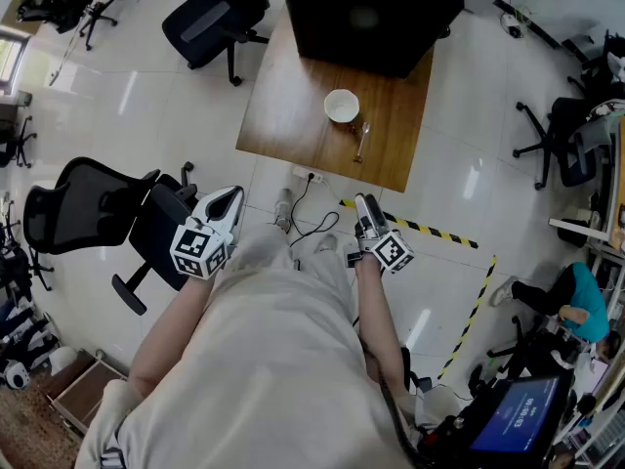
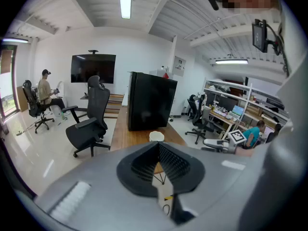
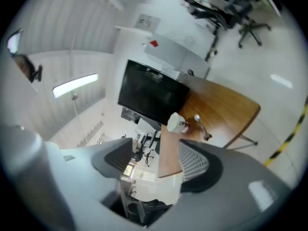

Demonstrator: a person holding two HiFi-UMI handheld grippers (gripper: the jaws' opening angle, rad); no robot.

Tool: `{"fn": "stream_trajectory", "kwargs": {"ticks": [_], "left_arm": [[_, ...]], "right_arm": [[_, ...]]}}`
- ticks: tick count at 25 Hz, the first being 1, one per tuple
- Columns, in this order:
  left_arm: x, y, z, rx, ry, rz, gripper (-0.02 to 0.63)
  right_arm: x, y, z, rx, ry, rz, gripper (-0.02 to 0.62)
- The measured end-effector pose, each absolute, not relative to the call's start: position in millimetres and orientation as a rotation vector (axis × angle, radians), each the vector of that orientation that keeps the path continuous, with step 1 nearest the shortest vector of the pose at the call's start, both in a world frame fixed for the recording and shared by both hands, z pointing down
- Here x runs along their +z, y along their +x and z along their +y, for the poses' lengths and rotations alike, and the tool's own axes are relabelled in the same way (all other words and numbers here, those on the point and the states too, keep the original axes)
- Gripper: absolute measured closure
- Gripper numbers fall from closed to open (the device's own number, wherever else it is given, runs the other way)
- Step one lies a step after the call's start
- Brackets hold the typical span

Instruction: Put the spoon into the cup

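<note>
A white cup (image 1: 342,106) stands on the wooden table (image 1: 293,115), and a metal spoon (image 1: 362,140) lies just to its right, toward the near edge. Both my grippers hang well short of the table, above the floor. My left gripper (image 1: 234,195) is shut with nothing in it; in its own view the pads meet at the tips (image 2: 159,146), and the cup (image 2: 156,136) shows just beyond them. My right gripper (image 1: 363,201) is open and empty. Its view shows the jaws (image 3: 156,146) set wide, with the cup (image 3: 177,123) and spoon (image 3: 201,125) far off on the table (image 3: 226,105).
A big black cabinet (image 1: 371,13) fills the table's far end. Office chairs stand at the upper left (image 1: 210,18) and left (image 1: 88,213). A power strip with cable (image 1: 308,176) and yellow-black tape (image 1: 430,230) lie on the floor before the table. A person sits at right (image 1: 581,296).
</note>
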State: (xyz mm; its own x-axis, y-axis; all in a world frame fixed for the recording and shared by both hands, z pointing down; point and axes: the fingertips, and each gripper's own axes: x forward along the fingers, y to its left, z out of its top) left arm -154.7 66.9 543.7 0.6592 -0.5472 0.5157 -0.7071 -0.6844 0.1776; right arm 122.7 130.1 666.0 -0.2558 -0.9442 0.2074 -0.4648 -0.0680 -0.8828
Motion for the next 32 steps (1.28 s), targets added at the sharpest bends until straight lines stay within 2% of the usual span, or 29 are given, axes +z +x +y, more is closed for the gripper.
{"fn": "stream_trajectory", "kwargs": {"ticks": [5,7,14,21,32], "left_arm": [[552,-140,101,0.595,2.498,-0.992,0.601],[550,-136,120,0.586,2.503,-0.999,0.601],[545,-147,147,0.528,2.491,-1.06,0.601],[536,-157,116,0.467,2.526,-1.029,0.601],[542,-161,37,0.399,2.629,-0.733,0.601]], "right_arm": [[653,157,165,-1.147,-1.517,1.728,0.302],[625,168,189,-1.045,-1.605,1.749,0.333],[582,157,222,-0.878,-1.733,1.958,0.35],[565,144,205,-0.83,-1.806,1.965,0.36],[553,116,162,-0.755,-2.055,1.906,0.367]]}}
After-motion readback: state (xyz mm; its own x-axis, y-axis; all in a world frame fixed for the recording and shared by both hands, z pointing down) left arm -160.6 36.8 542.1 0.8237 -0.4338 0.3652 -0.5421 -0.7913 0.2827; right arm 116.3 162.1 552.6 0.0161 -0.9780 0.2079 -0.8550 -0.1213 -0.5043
